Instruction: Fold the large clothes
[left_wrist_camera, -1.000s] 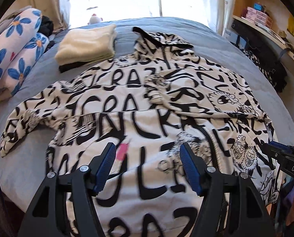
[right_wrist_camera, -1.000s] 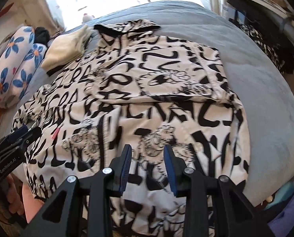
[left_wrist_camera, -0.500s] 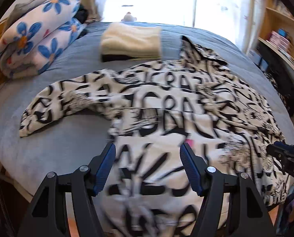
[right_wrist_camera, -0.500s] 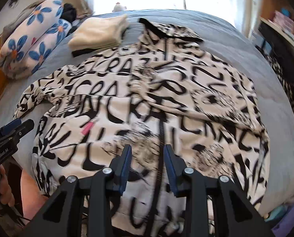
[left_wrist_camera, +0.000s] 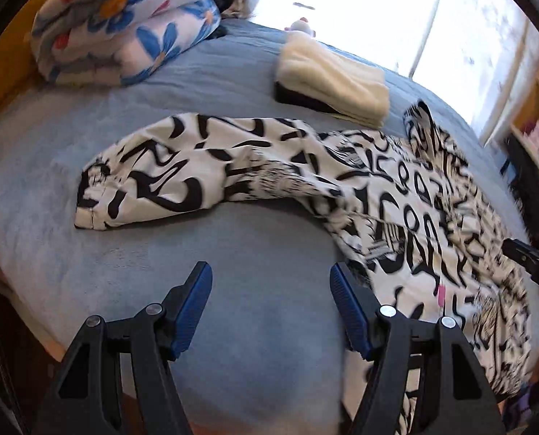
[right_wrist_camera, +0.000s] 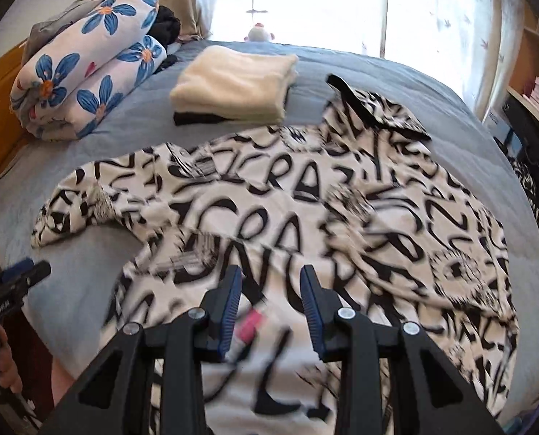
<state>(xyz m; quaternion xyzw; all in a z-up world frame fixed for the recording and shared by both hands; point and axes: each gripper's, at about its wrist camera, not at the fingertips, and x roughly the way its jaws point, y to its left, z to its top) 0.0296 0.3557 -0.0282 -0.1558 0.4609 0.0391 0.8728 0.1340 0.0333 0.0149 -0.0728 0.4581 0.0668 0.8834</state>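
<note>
My left gripper [left_wrist_camera: 269,282] is released: its blue-padded jaws stand wide apart with nothing between them, over bare blue-grey bed cover [left_wrist_camera: 233,253]. My right gripper [right_wrist_camera: 271,286] is also released, at a narrower gap; no cloth sits between its pads, and it hangs above the body of the garment.

The task item, a white jacket with black lettering [right_wrist_camera: 305,224], lies spread flat on the bed. In the left wrist view, one sleeve [left_wrist_camera: 168,177] extends out sideways across the cover ahead of my left gripper, and the jacket body lies to the right of the jaws. In the right wrist view, the collar end points toward the window, and a small pink tag [right_wrist_camera: 251,320] shows on the cloth just ahead of the jaws.

Beyond the jacket, a folded cream garment [right_wrist_camera: 233,83] rests on a dark one. A rolled quilt with blue flowers [right_wrist_camera: 84,83] lies at the far left.

A shelf [right_wrist_camera: 537,101] stands at the right edge.
</note>
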